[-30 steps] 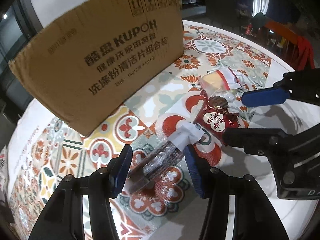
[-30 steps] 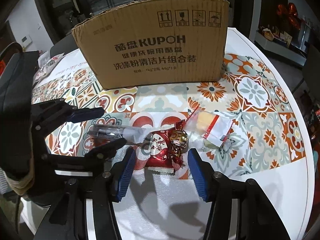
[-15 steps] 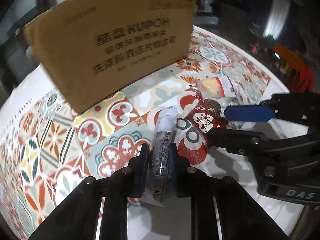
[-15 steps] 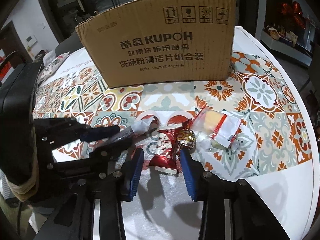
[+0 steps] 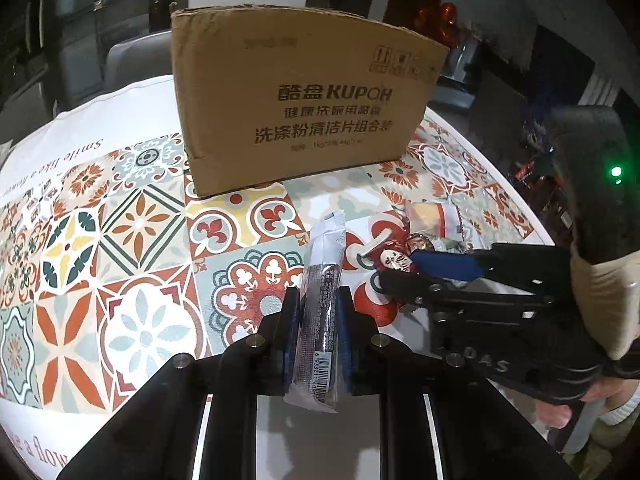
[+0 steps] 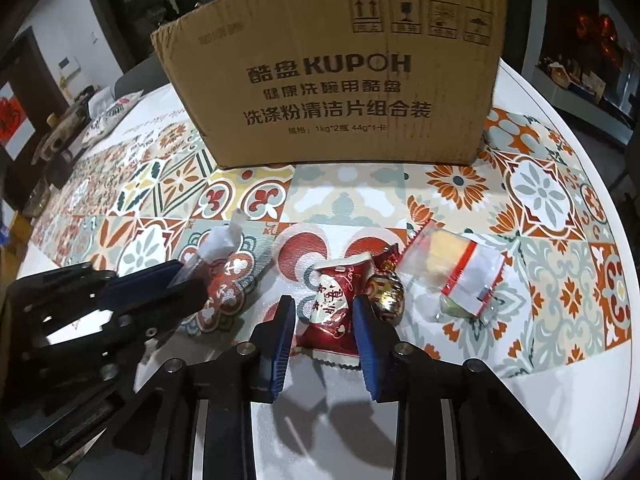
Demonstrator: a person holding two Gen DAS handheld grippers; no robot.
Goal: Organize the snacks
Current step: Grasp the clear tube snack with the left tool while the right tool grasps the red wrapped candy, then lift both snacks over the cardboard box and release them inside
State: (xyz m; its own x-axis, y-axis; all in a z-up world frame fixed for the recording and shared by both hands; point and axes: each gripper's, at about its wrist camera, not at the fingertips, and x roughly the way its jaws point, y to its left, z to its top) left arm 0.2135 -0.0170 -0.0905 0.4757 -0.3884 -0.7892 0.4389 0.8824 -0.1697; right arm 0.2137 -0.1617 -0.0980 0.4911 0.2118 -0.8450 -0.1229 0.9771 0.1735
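My left gripper (image 5: 318,300) is shut on a long clear snack bar packet (image 5: 322,292) with a dark bar inside and holds it above the patterned tablecloth. It also shows in the right wrist view (image 6: 160,280). My right gripper (image 6: 324,308) is shut on a red snack packet (image 6: 334,304) lying on the table; it also shows in the left wrist view (image 5: 404,268). A gold-and-red candy (image 6: 386,290) and a clear packet with a yellow cake (image 6: 452,266) lie just to the right. A cardboard box (image 6: 340,76) stands behind.
The round table wears a patterned tile cloth (image 6: 536,196) with a white border (image 6: 520,420). Small items (image 6: 68,128) sit at the table's far left. A chair back (image 5: 132,60) stands behind the box.
My left gripper has closed on the snack bar packet and lifted it, turning toward the box. My right gripper has narrowed from wide open onto the red packet.
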